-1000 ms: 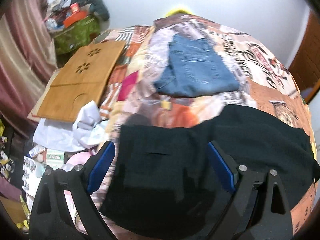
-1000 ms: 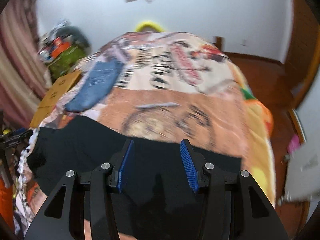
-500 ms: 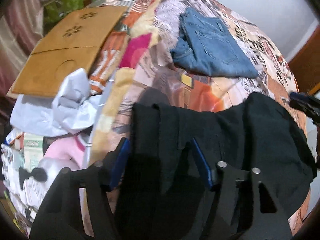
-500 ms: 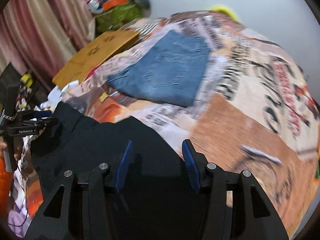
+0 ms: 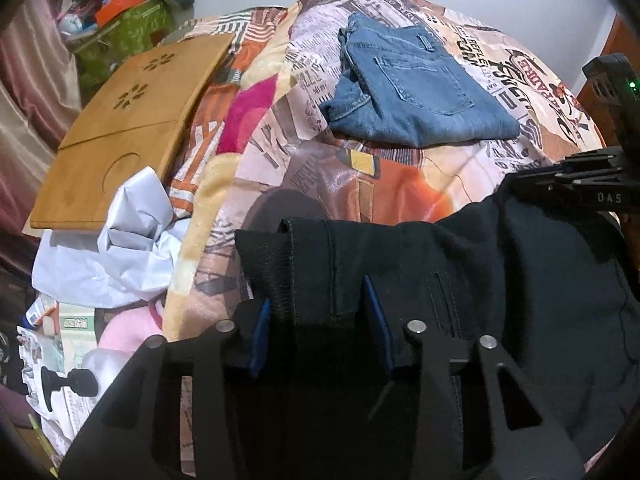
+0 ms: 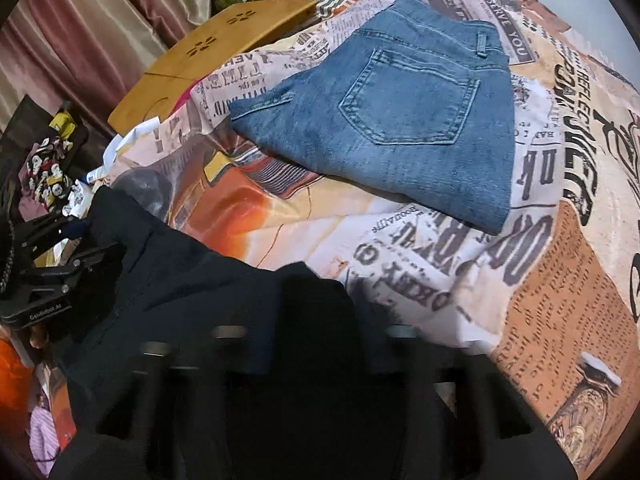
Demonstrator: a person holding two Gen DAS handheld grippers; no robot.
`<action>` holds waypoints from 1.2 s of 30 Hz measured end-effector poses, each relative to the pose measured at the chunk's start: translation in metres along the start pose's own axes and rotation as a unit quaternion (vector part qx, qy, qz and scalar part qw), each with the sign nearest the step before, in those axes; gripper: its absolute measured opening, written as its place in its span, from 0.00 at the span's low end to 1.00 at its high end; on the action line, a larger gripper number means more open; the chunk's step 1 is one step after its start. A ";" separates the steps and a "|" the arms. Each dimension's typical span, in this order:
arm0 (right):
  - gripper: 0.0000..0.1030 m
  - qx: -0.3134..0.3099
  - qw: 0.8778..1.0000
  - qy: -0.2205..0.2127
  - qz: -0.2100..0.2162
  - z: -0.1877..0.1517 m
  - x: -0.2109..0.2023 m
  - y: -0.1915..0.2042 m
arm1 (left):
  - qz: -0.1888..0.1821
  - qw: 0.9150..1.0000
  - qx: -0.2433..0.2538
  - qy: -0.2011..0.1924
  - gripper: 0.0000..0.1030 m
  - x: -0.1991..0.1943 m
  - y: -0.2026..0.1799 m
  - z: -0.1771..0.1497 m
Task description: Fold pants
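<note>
1. Black pants [image 5: 460, 264] lie nearest on the patterned bedspread [image 5: 400, 184], soft and floppy; best taken at the waistband
2. Left gripper [image 5: 320, 328] clamps that waistband; right gripper [image 6: 316, 340] too blurred to tell
3. Beyond, folded jeans [image 5: 412, 92]

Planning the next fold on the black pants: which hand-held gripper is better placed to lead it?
Left, probably. The left hand-held gripper brackets the black pants at the waistband edge, sharply in view. The right hand-held gripper is motion-blurred over the fabric, so its grip can't be judged.
</note>
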State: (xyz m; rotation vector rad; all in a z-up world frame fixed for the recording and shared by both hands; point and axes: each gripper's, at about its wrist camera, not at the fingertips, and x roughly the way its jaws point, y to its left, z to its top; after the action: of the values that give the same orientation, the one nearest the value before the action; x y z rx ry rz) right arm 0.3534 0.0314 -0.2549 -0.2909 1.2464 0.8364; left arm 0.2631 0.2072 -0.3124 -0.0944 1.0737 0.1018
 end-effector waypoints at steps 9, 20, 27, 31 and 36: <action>0.06 -0.057 0.990 -0.099 -0.081 0.000 -0.029 0.024 | 0.064 0.998 0.013 -0.027 0.37 -0.005 -0.003 0.004; 0.06 -0.032 0.984 -0.113 -0.132 0.010 -0.035 0.005 | 0.098 0.995 0.017 -0.022 0.39 0.015 -0.001 0.013; 0.06 0.054 0.972 -0.162 -0.162 -0.003 -0.105 -0.037 | 0.081 0.997 0.014 -0.009 0.38 -0.005 0.000 0.019; 0.26 0.050 0.972 -0.174 -0.150 -0.034 -0.148 -0.031 | 0.054 0.997 -0.006 -0.046 0.39 -0.050 0.009 0.015; 0.39 0.032 0.972 -0.184 -0.143 -0.076 -0.174 -0.014 | 0.045 0.997 -0.024 -0.054 0.48 -0.090 0.023 -0.002</action>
State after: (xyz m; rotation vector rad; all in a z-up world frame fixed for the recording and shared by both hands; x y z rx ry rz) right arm 0.2954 -0.0947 -0.1243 -0.2421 0.8580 0.5682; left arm 0.2152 0.2262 -0.2346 -0.0824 0.9684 0.2122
